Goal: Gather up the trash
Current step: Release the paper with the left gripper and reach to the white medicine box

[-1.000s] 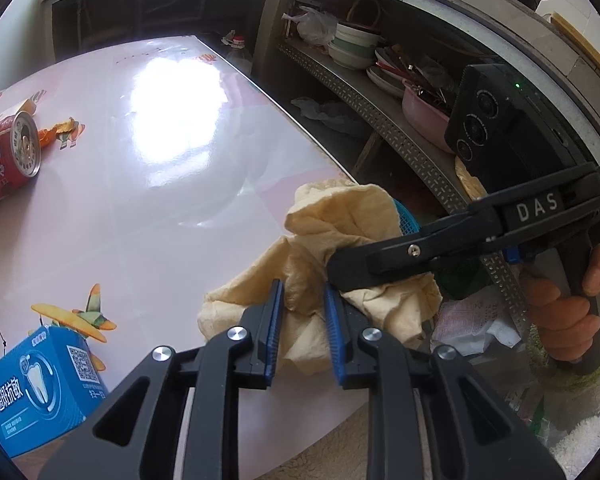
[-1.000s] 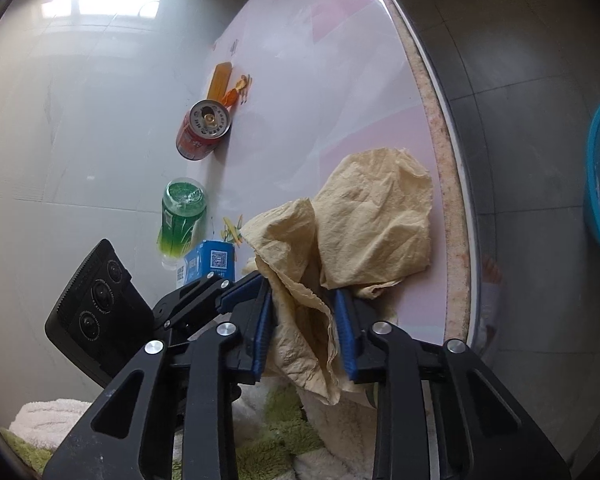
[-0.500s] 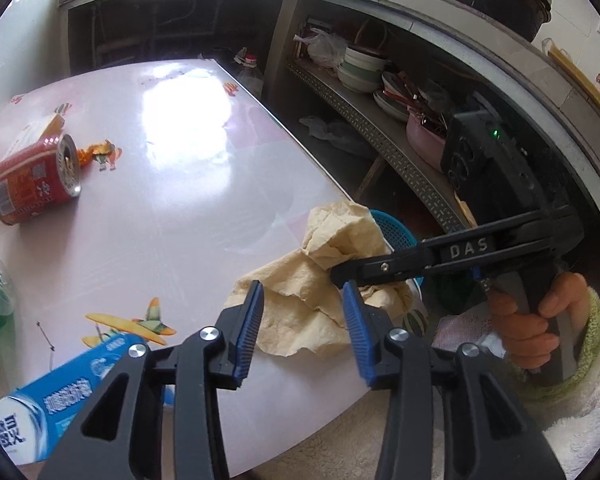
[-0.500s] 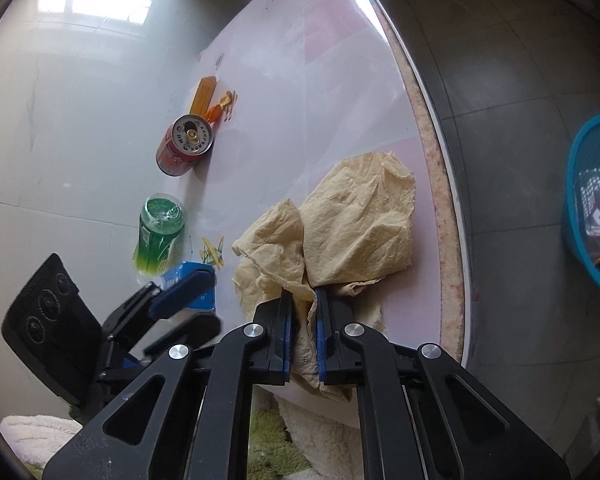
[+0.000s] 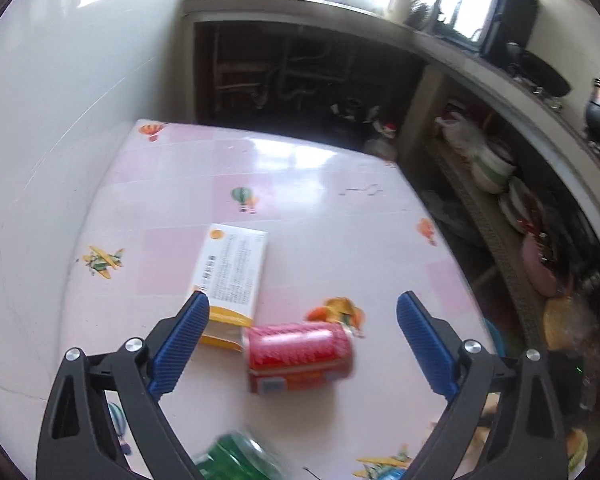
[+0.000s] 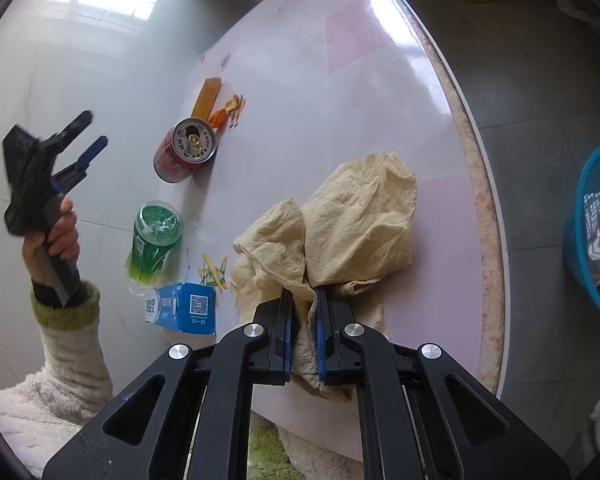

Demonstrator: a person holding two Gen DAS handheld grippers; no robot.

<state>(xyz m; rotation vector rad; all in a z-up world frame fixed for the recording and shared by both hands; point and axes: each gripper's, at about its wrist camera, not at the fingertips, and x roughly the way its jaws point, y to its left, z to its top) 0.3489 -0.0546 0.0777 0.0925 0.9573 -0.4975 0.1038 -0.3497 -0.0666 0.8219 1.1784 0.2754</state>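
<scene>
My right gripper is shut on a crumpled tan paper that lies near the front edge of the pink table. My left gripper hangs above the table with its jaws opening wide and nothing held. Beneath its gap lies a red can on its side, untouched by the pads. A white and orange box lies just behind the can, and a blurred green bottle is at the bottom edge. In the right wrist view the left gripper is raised at the left, above the red can and the green bottle.
A blue carton lies by the paper near the table's front edge. A blue basket with rubbish stands on the floor to the right. Shelves with bowls line the room's right side. A white wall borders the table's left.
The left gripper let go of the tan paper, opened wide and swung up and away to above the red can. The right gripper closed on the paper and stayed there.
</scene>
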